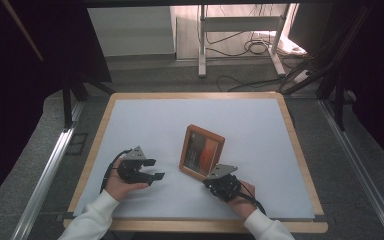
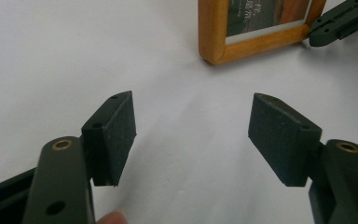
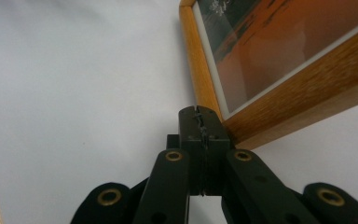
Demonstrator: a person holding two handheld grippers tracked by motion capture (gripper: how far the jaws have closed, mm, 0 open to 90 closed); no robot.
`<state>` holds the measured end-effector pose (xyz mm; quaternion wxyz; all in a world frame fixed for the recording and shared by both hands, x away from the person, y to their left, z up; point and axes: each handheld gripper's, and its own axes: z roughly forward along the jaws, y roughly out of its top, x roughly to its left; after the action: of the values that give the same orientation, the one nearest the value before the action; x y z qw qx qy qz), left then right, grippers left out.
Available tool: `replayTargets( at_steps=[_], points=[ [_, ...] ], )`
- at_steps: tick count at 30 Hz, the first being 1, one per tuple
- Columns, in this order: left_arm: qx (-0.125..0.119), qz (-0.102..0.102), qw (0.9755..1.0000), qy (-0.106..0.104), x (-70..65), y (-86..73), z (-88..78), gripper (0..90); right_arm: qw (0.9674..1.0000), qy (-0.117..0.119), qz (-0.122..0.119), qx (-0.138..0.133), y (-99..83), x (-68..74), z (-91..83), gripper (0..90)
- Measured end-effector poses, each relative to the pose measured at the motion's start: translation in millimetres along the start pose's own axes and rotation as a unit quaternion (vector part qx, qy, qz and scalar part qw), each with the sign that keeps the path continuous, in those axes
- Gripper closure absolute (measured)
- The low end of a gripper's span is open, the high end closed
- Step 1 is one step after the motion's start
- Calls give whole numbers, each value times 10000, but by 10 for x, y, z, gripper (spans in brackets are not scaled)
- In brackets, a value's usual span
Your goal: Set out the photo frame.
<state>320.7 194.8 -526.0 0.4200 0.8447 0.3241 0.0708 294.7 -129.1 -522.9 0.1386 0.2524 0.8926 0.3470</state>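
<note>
High view: the picture frame [image 1: 202, 152] lies mid-table, right gripper [image 1: 211, 178] at its 5 o'clock corner. Left gripper view: left gripper [image 2: 192, 134] spread, empty. Right gripper view: jaws pressed together against the corner; rigid wood, fragile slippery glass, so grip the wooden rim

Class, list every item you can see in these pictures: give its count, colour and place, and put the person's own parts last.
picture frame: one, orange-brown wood around a dark and orange picture, right of centre on the table.
table: one, white top with a light wooden rim, centre of the high view.
white stand: one, on the floor behind the table.
cables: several, black, on the floor by the stand.
left gripper: one, black, jaws open, near left of the table.
right gripper: one, black, jaws shut, tips at the frame's near corner.
sleeves: two, white, bottom edge.
</note>
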Motion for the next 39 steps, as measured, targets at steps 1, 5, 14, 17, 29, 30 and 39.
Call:
replayTargets(
  at_steps=[1,5,14,17,29,30,39],
  points=[
    [2,1,10000,0,0,0,1,315,10000,-4,7,1,-3,-6,-3,899],
    [-10,5,10000,-7,-4,0,-3,314,9999,-45,101,1,-26,-48,-26,899],
    [-26,-4,10000,-12,-3,1,-9,314,9997,-167,194,-31,-81,-157,-69,899],
    [-32,-3,10000,-9,-1,0,-10,314,9996,-193,184,-37,-85,-170,-78,899],
    [-39,-18,10000,-3,4,-3,-16,314,9995,-251,209,-54,-93,-211,-89,899],
    [-37,-20,10000,-4,4,-3,-14,314,9995,-256,194,-49,-92,-218,-93,899],
    [-34,-17,10000,-3,7,-3,-9,313,9994,-278,187,-69,-101,-226,-97,899]
  ],
)
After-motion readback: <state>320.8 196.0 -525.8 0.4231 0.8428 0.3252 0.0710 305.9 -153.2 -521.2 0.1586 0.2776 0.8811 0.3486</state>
